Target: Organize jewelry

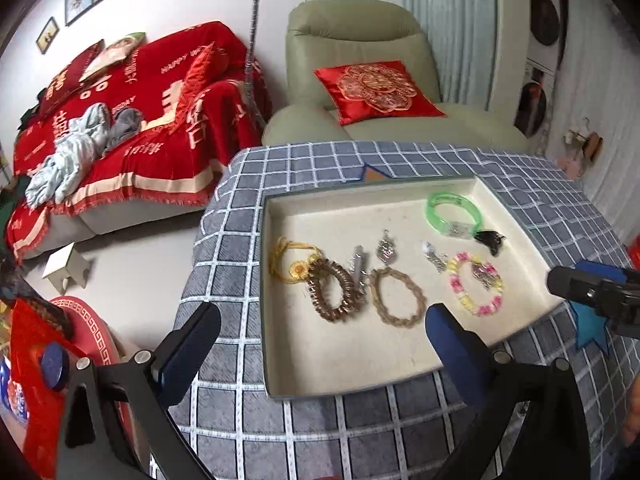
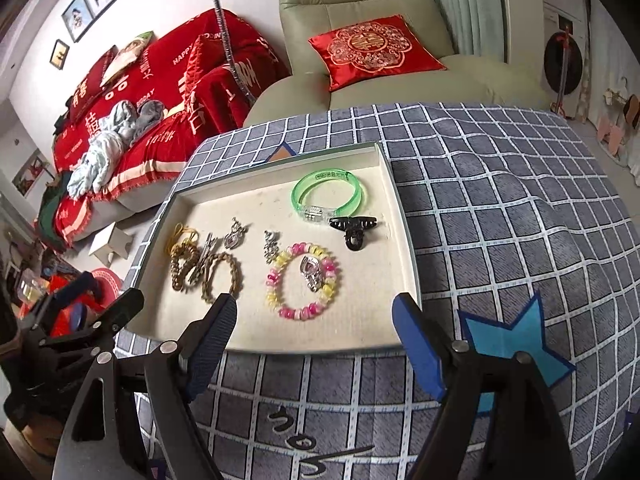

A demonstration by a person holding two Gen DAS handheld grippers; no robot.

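Jewelry laid out in a tray (image 2: 404,240) on a checked cloth (image 2: 500,220), both tongs wide and empty.

The bead bracelet (image 2: 303,280), a flat pink-and-yellow ring with a silver charm resting on it, lies in the tray's near part, straight ahead of the right tongs (image 2: 316,340) and nearer them than the left tongs (image 1: 324,344), which face the brown coil (image 1: 336,294) and braided band (image 1: 397,298).
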